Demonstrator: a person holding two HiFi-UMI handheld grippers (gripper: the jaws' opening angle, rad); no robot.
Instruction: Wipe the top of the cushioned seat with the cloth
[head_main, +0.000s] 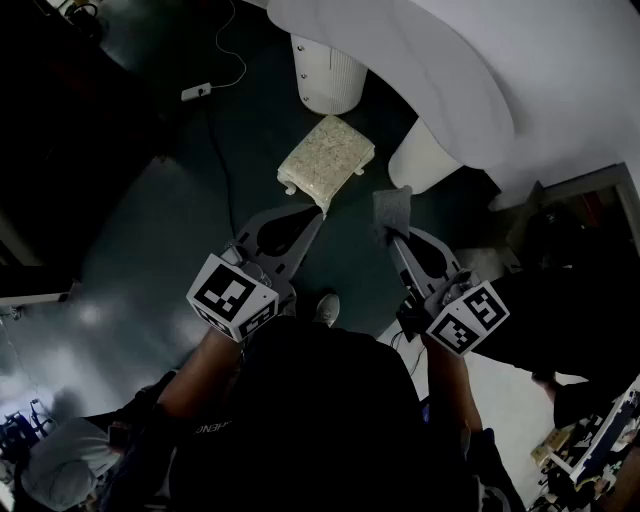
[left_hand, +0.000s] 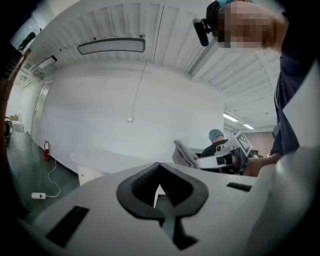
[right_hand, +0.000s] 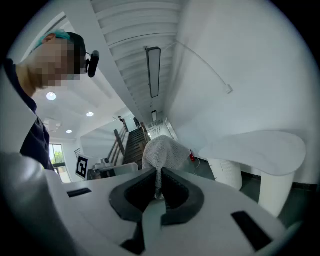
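The cushioned seat (head_main: 325, 155), a cream, textured block, stands on the dark floor ahead of me. My right gripper (head_main: 393, 232) is shut on a grey knitted cloth (head_main: 392, 210), held in the air to the right of the seat and nearer me. From the right gripper view the cloth (right_hand: 165, 152) bulges up out of the shut jaws (right_hand: 158, 187). My left gripper (head_main: 318, 218) is shut on nothing, its tip just short of the seat's near corner. In the left gripper view (left_hand: 159, 190) the cloth (left_hand: 184, 152) and right gripper (left_hand: 225, 157) show at the right.
A white curved table (head_main: 450, 70) on ribbed round bases (head_main: 328, 75) overhangs just beyond the seat. A cable and power strip (head_main: 196, 91) lie on the floor at the back left. My shoe (head_main: 328, 308) is below the grippers. A staircase (right_hand: 132, 142) rises behind.
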